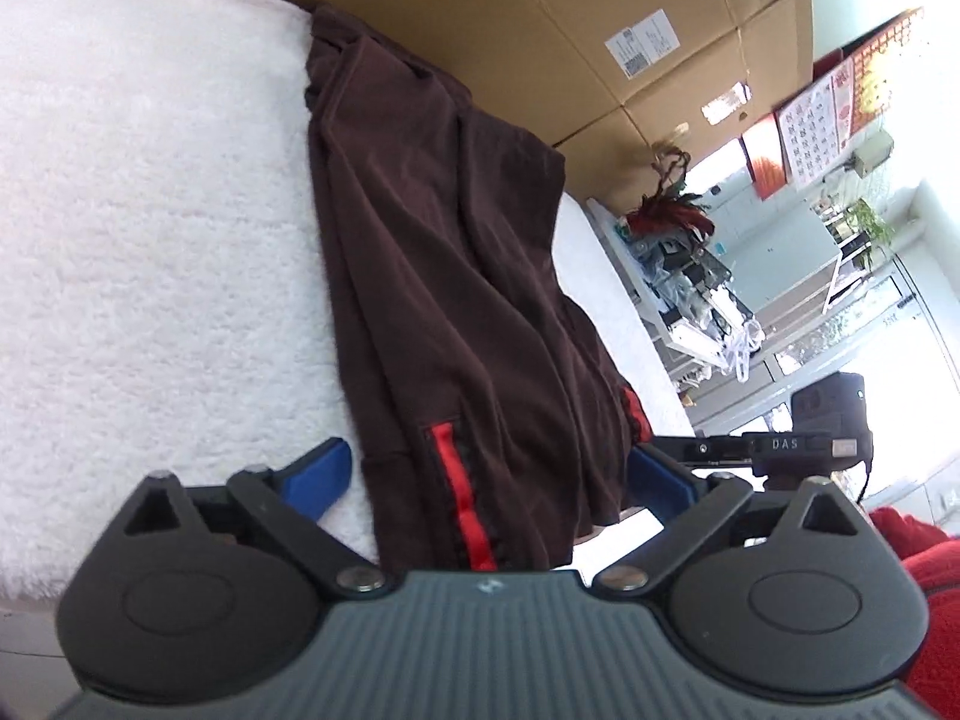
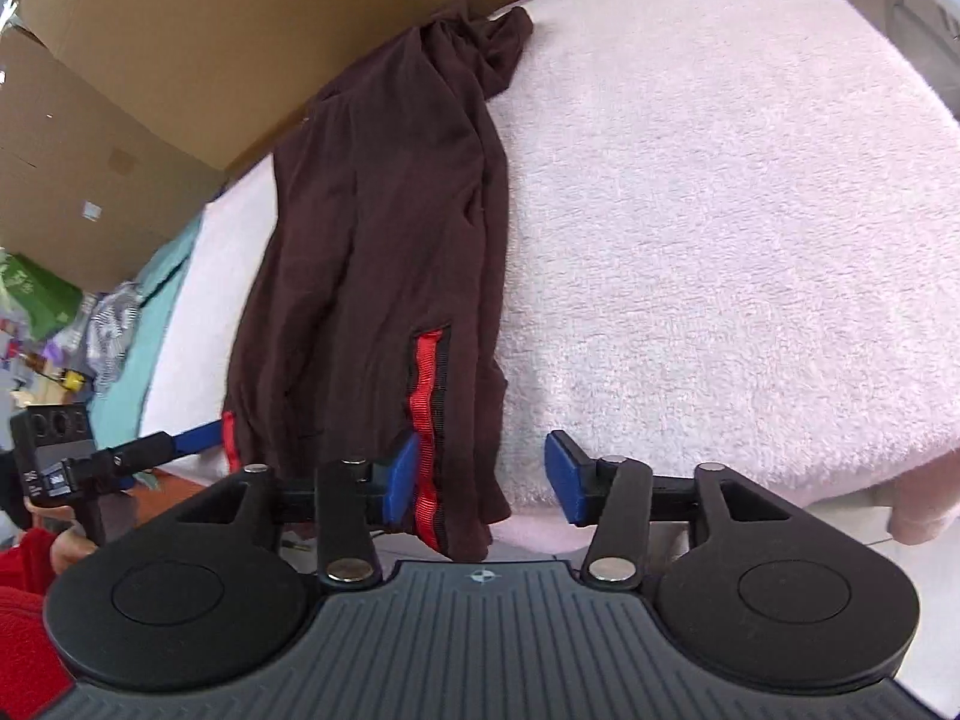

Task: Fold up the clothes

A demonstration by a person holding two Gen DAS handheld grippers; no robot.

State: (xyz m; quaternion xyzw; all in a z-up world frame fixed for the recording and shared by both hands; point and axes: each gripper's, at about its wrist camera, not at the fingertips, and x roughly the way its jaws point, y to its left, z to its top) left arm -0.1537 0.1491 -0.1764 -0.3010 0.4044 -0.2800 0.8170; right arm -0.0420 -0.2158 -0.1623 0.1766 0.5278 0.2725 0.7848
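Left gripper (image 1: 489, 480): jaws standing wide apart, blue fingertips (image 1: 321, 468) at roughly 9 and 3 o'clock of its own view, nothing clamped. Right gripper (image 2: 486, 480): jaws likewise spread, blue pads (image 2: 403, 477) well apart, gripping nothing. Each is showing in the other's view, low and to the side. A red sleeve (image 2: 24, 630) is showing at 8 o'clock in the right wrist view.

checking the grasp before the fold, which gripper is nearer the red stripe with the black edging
Right. The right gripper has open jaws straddling the red stripe on the brown garment. The left gripper sits at the hem's opposite edge, farther away.
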